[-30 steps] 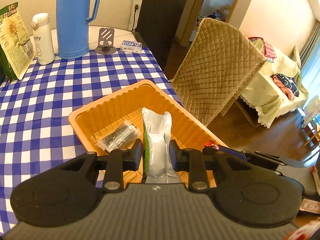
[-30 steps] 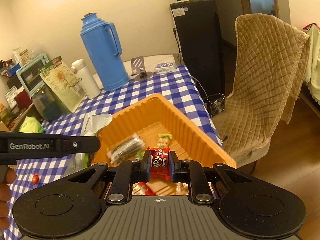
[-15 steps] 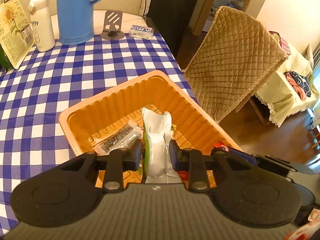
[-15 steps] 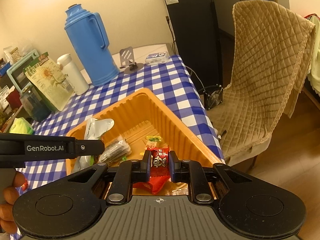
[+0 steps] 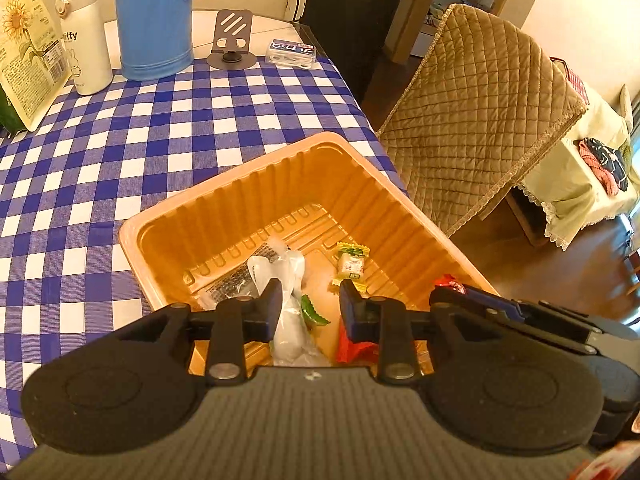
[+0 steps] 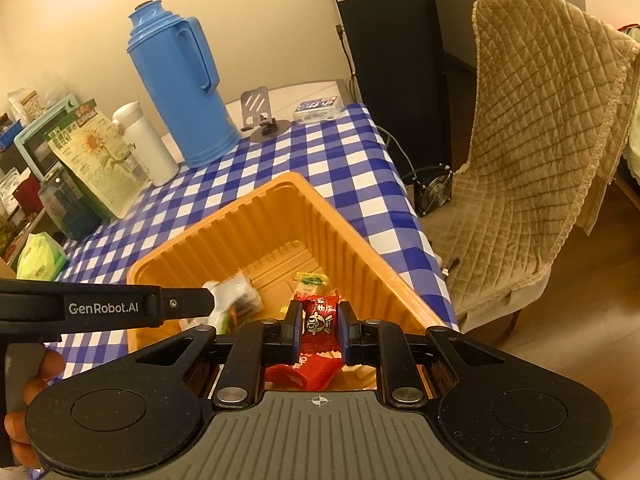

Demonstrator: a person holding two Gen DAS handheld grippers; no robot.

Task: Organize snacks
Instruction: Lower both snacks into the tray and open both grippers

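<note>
While the left tongs (image 5: 307,298) are hanging over the orange tray (image 5: 248,184), their jaws are standing apart, and the silvery white packet (image 5: 289,312) is sitting loose between them, leaning on one pad and clear of the other, so it looks released into the tray. Just beside them, the right tongs (image 6: 318,330) are clenching a red snack packet (image 6: 320,322) above the tray's near end, not yet letting it go. Below both, the tray is already holding a dark clear-wrapped packet (image 5: 234,282) and a small yellow-ended candy (image 5: 351,266), lying near each other on its floor. The tray is sitting at the edge of the checked table (image 5: 120,160), close to a quilted chair (image 5: 476,120). Further back, a blue thermos jug (image 5: 156,16), a white bottle (image 5: 86,38) and a sunflower-printed bag (image 5: 26,52) are standing well apart from the tray. I judge the sorting well along, with the red packet still needing dropping; whether more snacks are waiting elsewhere I cannot tell.
</note>
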